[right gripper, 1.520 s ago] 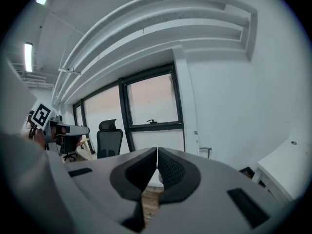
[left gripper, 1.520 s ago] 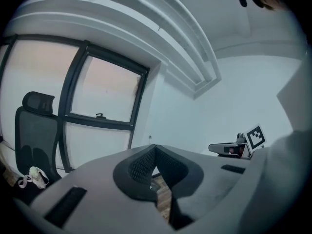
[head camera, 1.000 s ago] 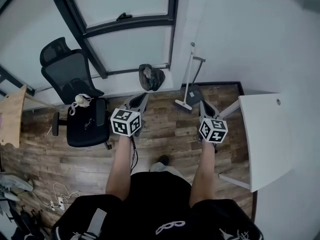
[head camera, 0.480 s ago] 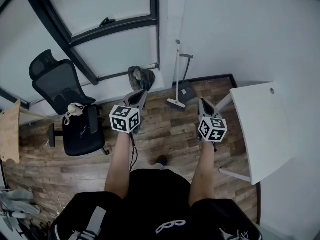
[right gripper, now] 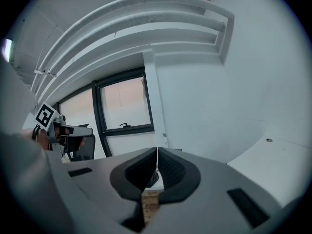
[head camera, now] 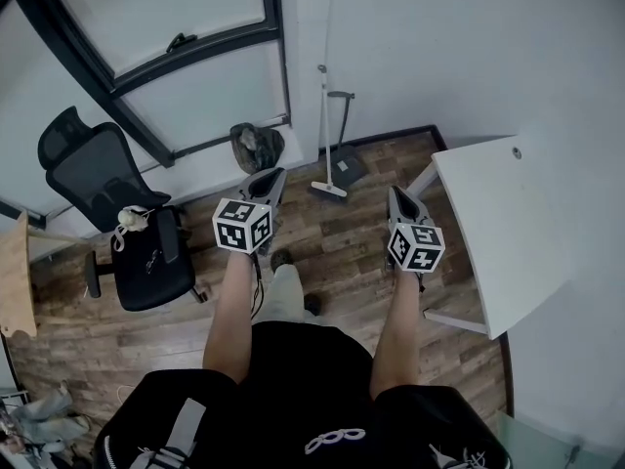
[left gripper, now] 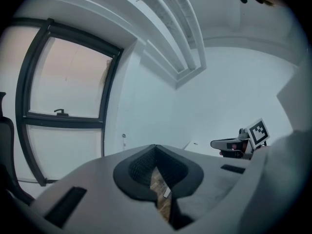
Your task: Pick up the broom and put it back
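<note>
The broom [head camera: 322, 133] leans upright against the white wall, its pale head [head camera: 328, 190] on the wood floor. Beside it stands a dark dustpan [head camera: 348, 169] with a long handle. My left gripper [head camera: 274, 176] is shut and empty, a short way left of the broom head. My right gripper [head camera: 395, 195] is also shut and empty, to the right of the dustpan. In the left gripper view, the broom's handle tip [left gripper: 123, 136] shows against the wall. The same handle tip [right gripper: 164, 135] shows just above the shut jaws in the right gripper view.
A black office chair [head camera: 137, 237] stands at the left by the dark-framed window [head camera: 166, 52]. A dark bag [head camera: 256, 146] lies at the window's foot. A white table [head camera: 503, 228] fills the right side, and a wooden tabletop [head camera: 12, 277] the far left edge.
The person has stepped toward the wall with both grippers carried forward. The broom and dustpan now sit closer between the grippers, and a foot shows below the left gripper.
</note>
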